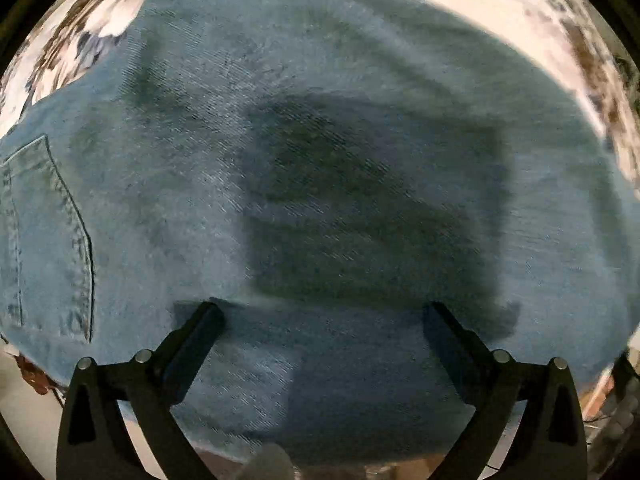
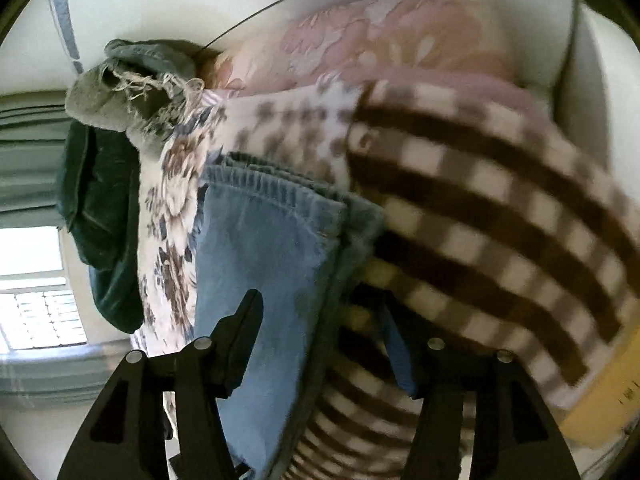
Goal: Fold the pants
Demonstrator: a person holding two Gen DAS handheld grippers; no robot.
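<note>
Left wrist view: we see one pair of jeans [image 1: 320, 128]; our left claw [image 1: 322, 312] hovers wide above. Our right claw [image 2: 340, 320] gapes wide, tilted over the hems [image 2: 272, 188].

Your left hand-held gripper [image 1: 323, 312] has flat pants [image 1: 280, 160] w/ nothing on top. Right side's tighter: checkered blanket [image 2: 500, 208] crowds the hem, dark green clothes pile [image 2: 104, 208] opposite.
</note>
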